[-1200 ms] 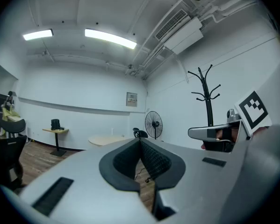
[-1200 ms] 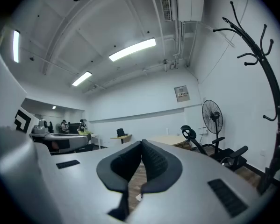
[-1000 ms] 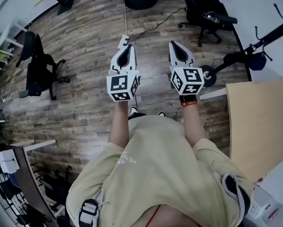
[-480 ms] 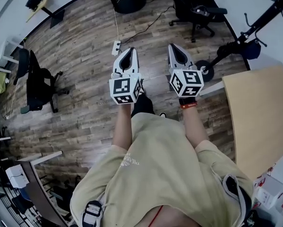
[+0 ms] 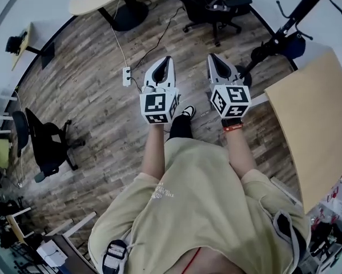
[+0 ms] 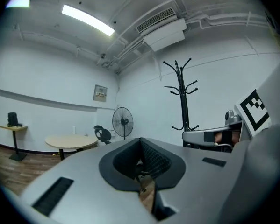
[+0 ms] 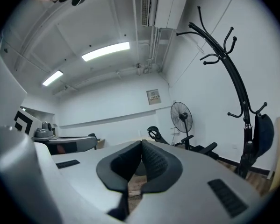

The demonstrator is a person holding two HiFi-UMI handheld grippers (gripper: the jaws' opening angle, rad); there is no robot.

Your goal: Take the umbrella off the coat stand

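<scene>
Tools both stay clenched on nothing: our left tool [image 5: 168, 60] and right tool [image 5: 212, 57] point level as we walk. Over the last second the coat stand [image 5: 301, 5] has swung from well off to the right tool's right to ahead-right of its tip. The dark blue umbrella [image 5: 294, 45] hangs low on it, beyond that tool. We judge the approach nearly done; a tool must open next.
</scene>
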